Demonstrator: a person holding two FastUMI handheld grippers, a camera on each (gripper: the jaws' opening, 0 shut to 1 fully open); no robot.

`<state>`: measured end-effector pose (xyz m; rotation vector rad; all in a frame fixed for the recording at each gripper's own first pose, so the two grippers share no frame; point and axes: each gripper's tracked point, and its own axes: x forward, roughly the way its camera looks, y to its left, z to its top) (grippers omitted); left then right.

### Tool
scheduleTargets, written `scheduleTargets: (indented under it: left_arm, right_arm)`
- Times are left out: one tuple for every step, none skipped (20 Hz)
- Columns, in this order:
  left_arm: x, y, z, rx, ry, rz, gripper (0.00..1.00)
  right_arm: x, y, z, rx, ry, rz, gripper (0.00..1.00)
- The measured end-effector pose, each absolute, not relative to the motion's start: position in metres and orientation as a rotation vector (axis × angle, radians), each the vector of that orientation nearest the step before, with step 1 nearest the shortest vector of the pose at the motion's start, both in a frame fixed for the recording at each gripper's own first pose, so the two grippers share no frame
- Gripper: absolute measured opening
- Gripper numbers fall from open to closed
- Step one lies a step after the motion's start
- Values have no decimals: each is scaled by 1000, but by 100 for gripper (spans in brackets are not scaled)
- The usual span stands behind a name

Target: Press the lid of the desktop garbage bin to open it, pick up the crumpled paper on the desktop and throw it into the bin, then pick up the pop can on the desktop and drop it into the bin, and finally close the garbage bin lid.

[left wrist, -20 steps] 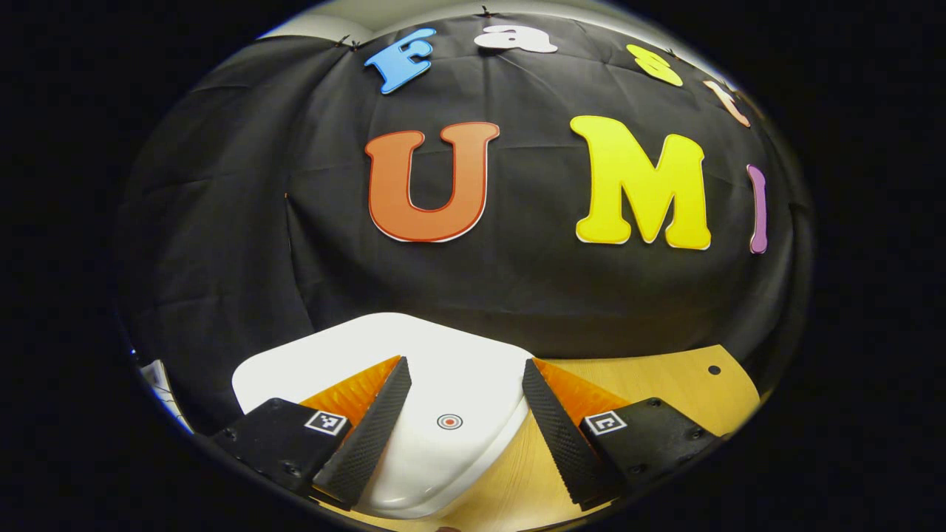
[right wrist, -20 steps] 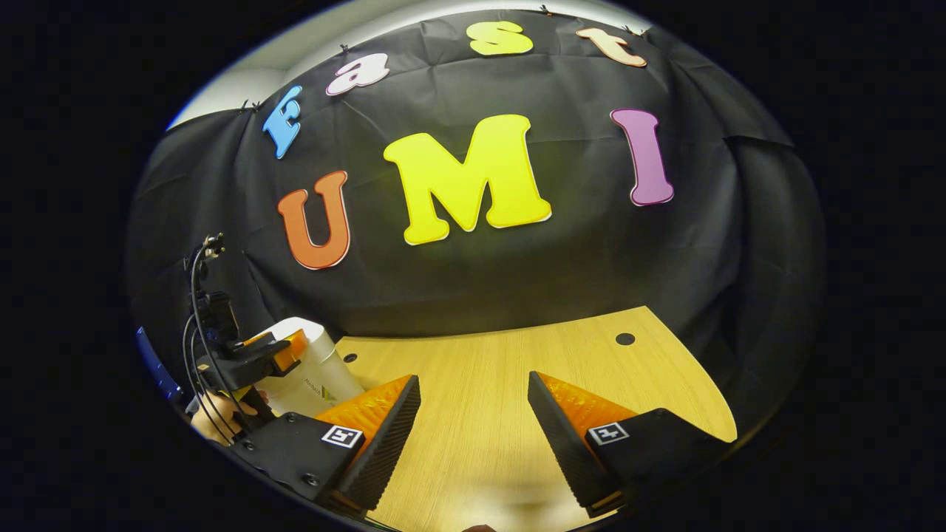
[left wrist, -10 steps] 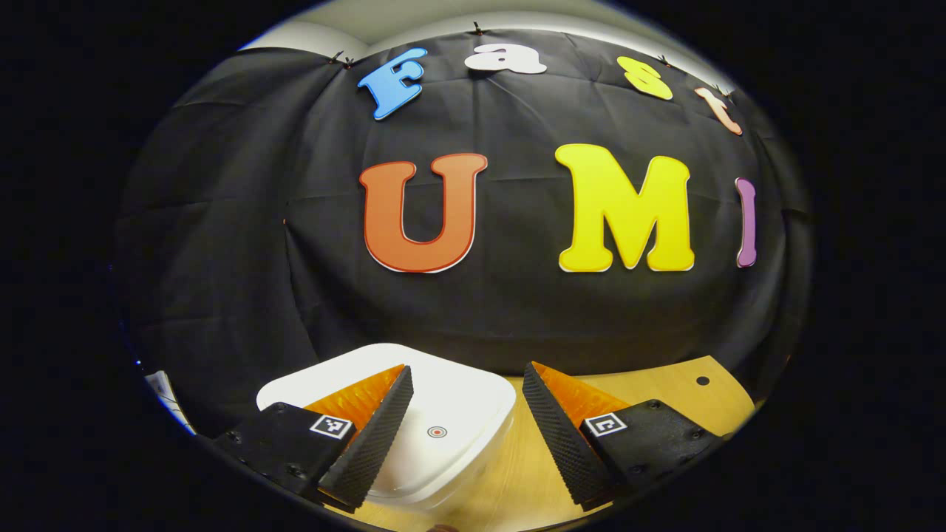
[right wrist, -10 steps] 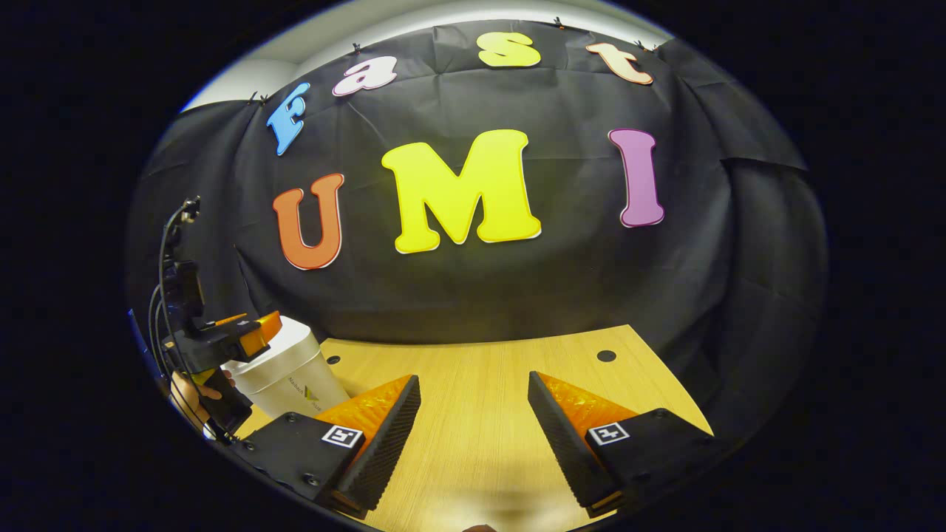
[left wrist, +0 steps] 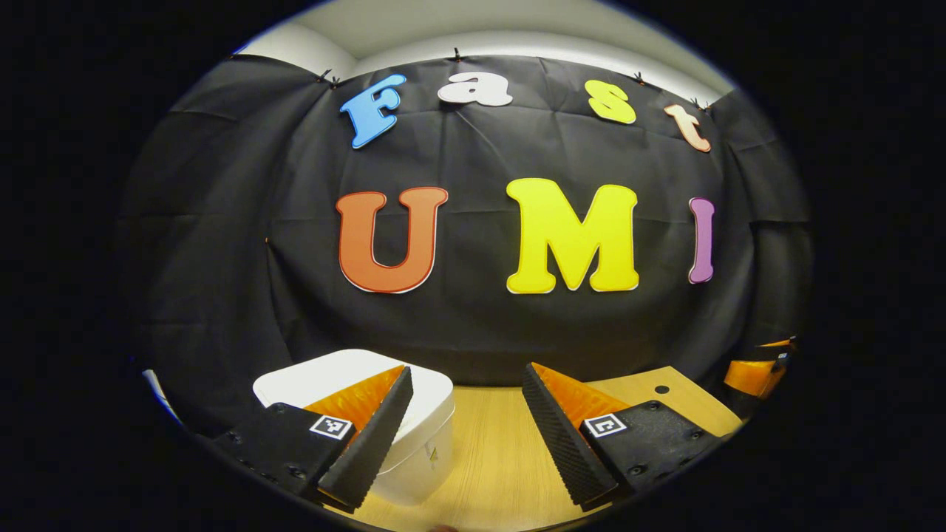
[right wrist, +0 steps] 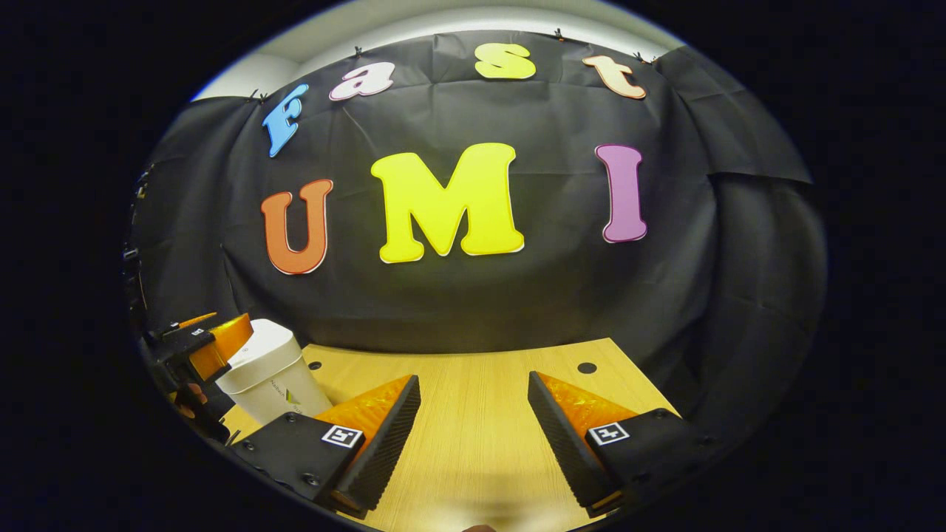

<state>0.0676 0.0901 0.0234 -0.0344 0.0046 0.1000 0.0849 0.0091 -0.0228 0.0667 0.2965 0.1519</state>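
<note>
- Garbage bin (left wrist: 421,443): white, lid down, standing on the counter (left wrist: 488,458) at its left side, close to the black cloth wall (left wrist: 222,295); in the left gripper view it sits low and left, and the near finger (left wrist: 369,436) of the left gripper (left wrist: 465,436) covers part of its lid and front
- In the right gripper view the same bin (right wrist: 270,369) stands at the far left; its lower part is cut off behind the right gripper (right wrist: 473,443), and the small mark on its side is too small to make out
- Left gripper, seen from the right gripper view (right wrist: 196,347): just beside the bin's top, at the picture's edge; whether it touches the lid cannot be told, and a bit of the hand (right wrist: 188,391) holding it shows below
- Jaws of both grippers stand apart, with nothing between them
- The right gripper's tip (left wrist: 761,366) peeks in at the far right edge of the left gripper view, mostly cut off
- Counter: pale wood grain, with small dark round holes (right wrist: 587,367) near its back edge
- Room: black cloth hangs behind the counter; a pale wall and ceiling (left wrist: 517,29) show above it
</note>
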Motion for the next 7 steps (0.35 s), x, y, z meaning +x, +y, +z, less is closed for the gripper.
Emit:
scheduleTargets:
  left_arm:
    - [63, 83, 22, -31, 6, 90, 98]
    - [57, 78, 22, -28, 5, 80, 98]
    - [55, 75, 21, -29, 7, 74, 98]
    - [53, 72, 21, -35, 8, 68, 98]
    - [52, 68, 20, -43, 12, 62, 98]
    - [51, 67, 19, -51, 15, 59, 98]
    - [49, 65, 18, -55, 19, 56, 98]
  right_arm:
    - [84, 9, -23, 59, 295, 151, 94]
    - [83, 10, -24, 53, 295, 154, 94]
    - [83, 11, -23, 49, 293, 156, 94]
    - [82, 12, -24, 46, 292, 159, 92]
    - [82, 12, -23, 43, 288, 160, 94]
    - [81, 12, -22, 43, 286, 163, 94]
    - [80, 12, -21, 43, 285, 168, 94]
